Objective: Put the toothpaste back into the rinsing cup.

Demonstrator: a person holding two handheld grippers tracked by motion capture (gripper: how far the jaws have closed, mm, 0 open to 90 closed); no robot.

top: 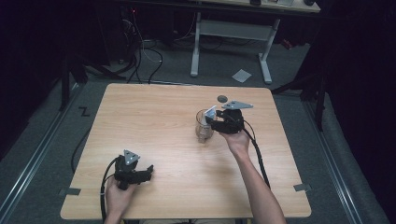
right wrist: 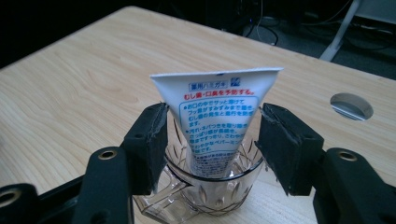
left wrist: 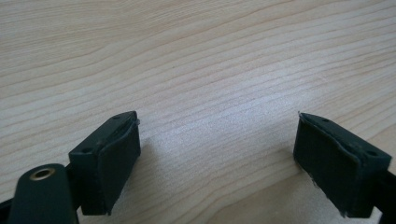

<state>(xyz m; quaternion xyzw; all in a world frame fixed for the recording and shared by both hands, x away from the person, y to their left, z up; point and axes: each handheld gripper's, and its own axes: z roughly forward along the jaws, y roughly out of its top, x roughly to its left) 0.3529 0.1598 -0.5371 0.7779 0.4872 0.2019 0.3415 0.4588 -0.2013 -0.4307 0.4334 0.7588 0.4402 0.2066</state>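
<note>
High view looks down and forward over the whole tabletop from the person's side. Left gripper view sits low, close to bare wood. Right gripper view looks along its jaws at the tube in the glass, also in the high view.

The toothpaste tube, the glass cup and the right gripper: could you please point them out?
toothpaste tube (right wrist: 219,116), right gripper view, its printed face.
glass cup (right wrist: 219,193), right gripper view, its front wall.
right gripper (right wrist: 210,142), right gripper view, midway between its fingertips.
</note>
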